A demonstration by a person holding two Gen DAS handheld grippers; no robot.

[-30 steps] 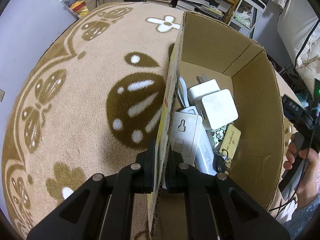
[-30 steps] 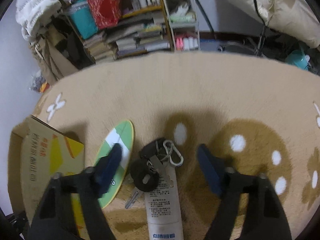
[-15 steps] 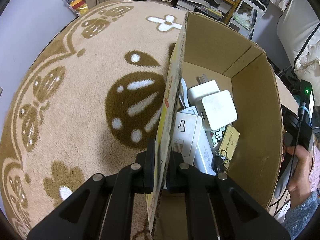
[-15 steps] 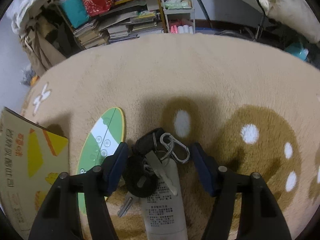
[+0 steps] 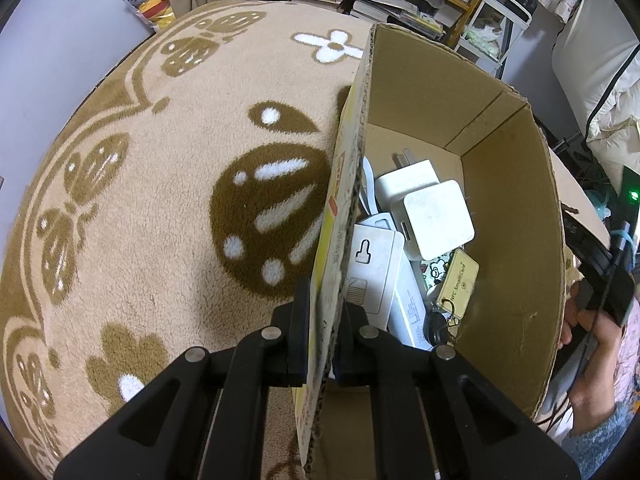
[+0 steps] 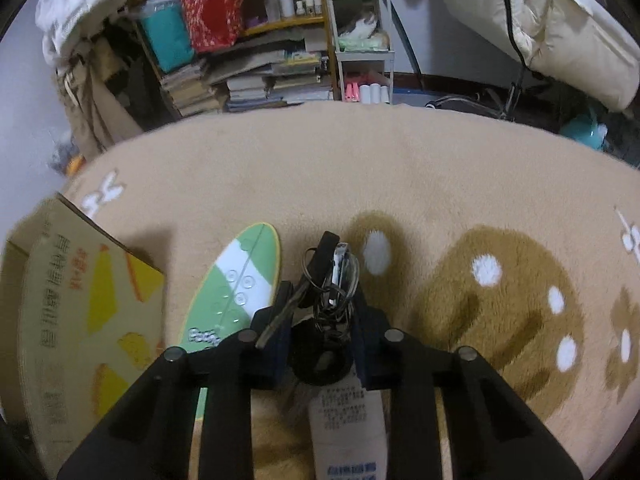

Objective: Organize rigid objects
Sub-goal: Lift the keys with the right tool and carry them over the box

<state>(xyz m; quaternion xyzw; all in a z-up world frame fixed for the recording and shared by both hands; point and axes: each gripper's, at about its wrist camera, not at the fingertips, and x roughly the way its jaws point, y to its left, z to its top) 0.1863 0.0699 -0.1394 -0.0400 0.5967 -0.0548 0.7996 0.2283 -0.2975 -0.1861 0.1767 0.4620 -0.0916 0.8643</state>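
My left gripper point(image 5: 324, 300) is shut on the near side wall of an open cardboard box point(image 5: 420, 92) that stands on the rug. Inside lie white chargers point(image 5: 436, 220), a white power bank and a yellow card tag point(image 5: 458, 284) on a key ring. In the right wrist view my right gripper point(image 6: 320, 304) has its jaws closing, and the blue pads press on a bunch of keys point(image 6: 328, 276) with a black fob and a carabiner. The bunch stands up between them. A white tube point(image 6: 348, 424) lies just below, under the gripper.
A green and white oval board point(image 6: 236, 292) lies on the beige rug point(image 6: 400, 168) between the keys and the box point(image 6: 80, 320). Shelves of books point(image 6: 260, 76) and a white cart point(image 6: 360, 40) stand beyond the rug. A person's hand point(image 5: 592, 332) shows past the box's right wall.
The right jaws have narrowed from wide around the key bunch to pressing on it, and the keys now stand up between the pads. The left gripper and box have not moved.
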